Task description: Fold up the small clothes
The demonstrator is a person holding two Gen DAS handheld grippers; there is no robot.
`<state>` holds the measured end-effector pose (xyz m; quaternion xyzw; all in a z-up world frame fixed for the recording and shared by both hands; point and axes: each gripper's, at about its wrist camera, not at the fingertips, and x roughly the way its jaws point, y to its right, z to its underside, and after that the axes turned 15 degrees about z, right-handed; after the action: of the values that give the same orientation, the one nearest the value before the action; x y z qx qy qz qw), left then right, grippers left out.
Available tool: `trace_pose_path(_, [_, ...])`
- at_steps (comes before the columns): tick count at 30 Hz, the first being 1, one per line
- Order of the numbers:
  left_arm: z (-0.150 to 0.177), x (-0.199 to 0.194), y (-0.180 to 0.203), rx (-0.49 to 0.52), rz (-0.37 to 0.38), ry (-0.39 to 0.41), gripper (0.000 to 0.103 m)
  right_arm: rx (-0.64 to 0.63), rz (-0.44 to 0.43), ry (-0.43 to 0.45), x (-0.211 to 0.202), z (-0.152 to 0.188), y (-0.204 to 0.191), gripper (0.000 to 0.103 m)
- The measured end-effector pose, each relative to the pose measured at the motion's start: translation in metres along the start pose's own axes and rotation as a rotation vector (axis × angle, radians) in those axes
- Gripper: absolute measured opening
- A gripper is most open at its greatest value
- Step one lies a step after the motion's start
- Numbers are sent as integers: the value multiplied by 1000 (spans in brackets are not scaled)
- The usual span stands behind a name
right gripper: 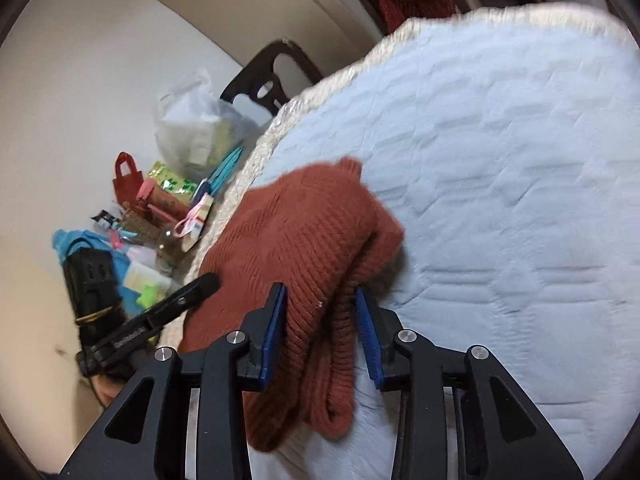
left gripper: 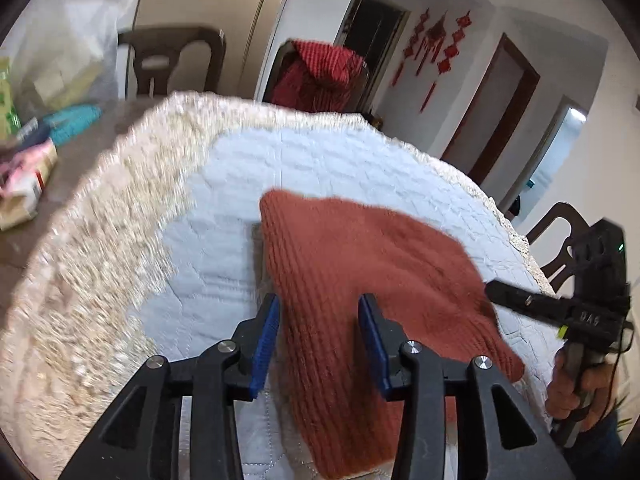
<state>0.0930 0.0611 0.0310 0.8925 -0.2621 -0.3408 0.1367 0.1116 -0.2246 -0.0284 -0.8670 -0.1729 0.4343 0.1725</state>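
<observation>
A: What is seen at the bottom centre of each frame?
B: The left gripper (left gripper: 319,320) and right gripper (right gripper: 320,312) are spread wide, the rust knitted garment (left gripper: 360,280) lying between, on the white quilted cover (left gripper: 320,160)
A: Further up?
B: A chair (left gripper: 168,60) is seen upper left

A rust-red ribbed knit garment (left gripper: 352,280) lies on a pale blue quilted mat (left gripper: 224,216). In the left wrist view it spreads flat between and beyond the blue-padded jaws, one corner pointing away past them. In the right wrist view the garment (right gripper: 296,248) is doubled into thick layers, its rolled edge hanging between the jaws.
</observation>
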Motion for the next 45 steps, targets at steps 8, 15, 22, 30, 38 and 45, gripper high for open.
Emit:
trace_pose_path(8, [-10, 33, 9, 62, -29, -42, 44, -148, 113, 17, 22, -27, -30, 29])
trace_pose_path(15, [6, -2, 28, 96, -40, -8, 44, -207, 176, 25, 9, -16, -28, 28])
trace_pose_path(22, [44, -18, 45, 105, -68, -16, 43, -358, 147, 26, -16, 28, -56, 28])
trace_pose_path(30, [46, -10, 46, 104, -112, -32, 43, -354, 182, 3, -6, 39, -49, 27])
trace_pose_path(38, [58, -24, 56, 101, -181, -34, 50, -369, 225, 18, -30, 60, -53, 27])
trace_pose_path(45, [72, -25, 49, 75, -223, -68, 55, -392, 282, 10, -33, 77, -54, 41])
